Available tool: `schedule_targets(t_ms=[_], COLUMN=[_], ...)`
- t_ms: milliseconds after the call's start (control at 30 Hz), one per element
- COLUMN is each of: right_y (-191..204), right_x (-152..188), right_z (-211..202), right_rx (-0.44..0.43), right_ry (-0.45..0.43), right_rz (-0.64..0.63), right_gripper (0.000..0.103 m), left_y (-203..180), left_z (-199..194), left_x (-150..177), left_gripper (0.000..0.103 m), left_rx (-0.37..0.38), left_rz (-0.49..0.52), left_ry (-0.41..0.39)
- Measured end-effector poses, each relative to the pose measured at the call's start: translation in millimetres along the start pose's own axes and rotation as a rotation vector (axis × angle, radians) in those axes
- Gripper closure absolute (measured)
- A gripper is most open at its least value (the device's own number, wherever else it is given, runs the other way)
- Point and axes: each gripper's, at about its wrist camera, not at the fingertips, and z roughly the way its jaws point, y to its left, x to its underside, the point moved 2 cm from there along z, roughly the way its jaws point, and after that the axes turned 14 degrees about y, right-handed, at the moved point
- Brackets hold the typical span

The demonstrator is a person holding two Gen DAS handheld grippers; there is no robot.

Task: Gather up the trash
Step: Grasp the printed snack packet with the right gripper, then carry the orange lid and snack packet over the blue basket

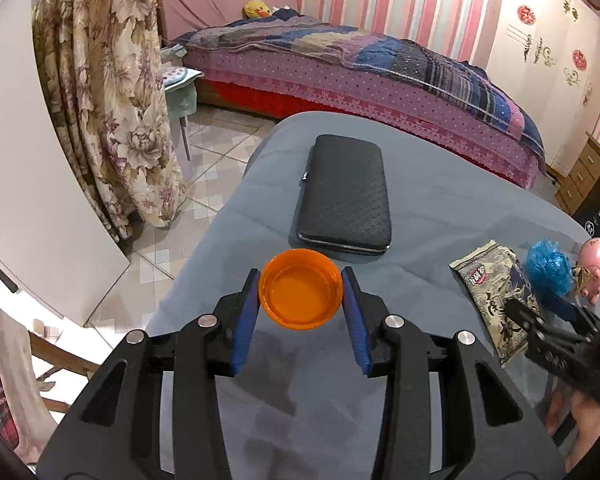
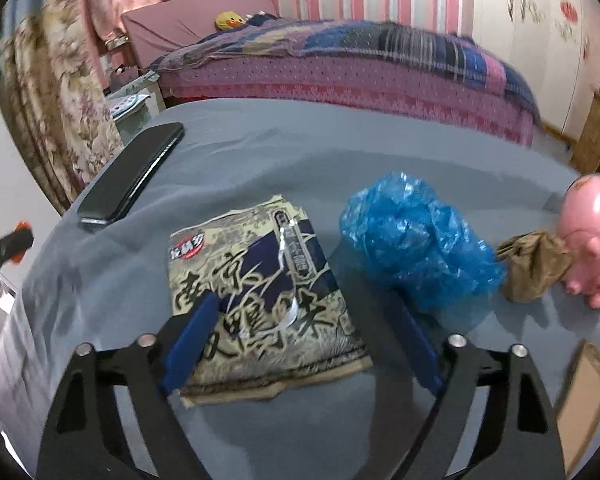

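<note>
My left gripper [image 1: 300,273] is shut on a small orange plastic bowl [image 1: 301,296], held just above the grey-clothed table [image 1: 440,200]. A printed snack wrapper [image 2: 260,292] lies flat on the cloth. My right gripper [image 2: 302,298] stands open astride it: the left pad overlaps the wrapper's left edge and the right pad is clear of its right edge. A crumpled blue plastic bag [image 2: 416,252] and a crumpled brown paper [image 2: 536,268] lie to the right of the wrapper. In the left wrist view the wrapper [image 1: 496,296], blue bag [image 1: 550,266] and right gripper [image 1: 540,308] show at far right.
A black quilted case [image 1: 346,196] lies beyond the bowl, seen also as the black case [image 2: 134,172] at the left. A pink pig figure [image 2: 592,236] stands at the table's right edge, a cardboard piece [image 2: 584,396] lies near the front. A bed [image 1: 380,72] and floral curtain [image 1: 112,100] lie beyond.
</note>
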Motion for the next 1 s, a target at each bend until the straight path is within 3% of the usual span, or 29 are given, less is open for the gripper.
schedule_targets(t_ms=[233,333,367,567,733,867,1000], right_y=[14.7,12.8,12.1,4.4,-21.7,-50.5,-84.2], right_x=[17.3,28.6,31.6,64.2,83.3,105.5,126.3], right_z=[-5.5,-14.3,-17.6,-60.2,-106.0,-143.1,-180.1], right_rx=[0.047,0.038,0.044,0.060,0.089,0.129,0.180], right_ry=[-0.020,-0.034,-0.042,-0.143,-0.204,-0.243,-0.271], right_rz=[-0.079,-0.083,-0.084,-0.075,-0.043,-0.008,0.036], right_gripper=[0.059,0.080,0.082,0.087,0.087,0.087,0.088], left_y=[-5.2,-11.1,-12.5,-27.8,-56.9,-84.1,-112.2], left_z=[-3.0,-7.0,-8.2,-17.6,-30.2,-39.8,-55.4], left_x=[0.9,2.5,2.7,6.6,15.8,26.9,39.0], left_gripper=[0.064,0.064,0.064,0.064,0.064,0.064,0.064], left_rx=[0.020,0.023,0.020,0.054,0.082,0.060,0.148], left_rz=[0.007,0.028,0.034,0.063,0.125,0.185,0.211], left_ry=[-0.001,-0.011,-0.016,-0.025,-0.052,-0.068,-0.068])
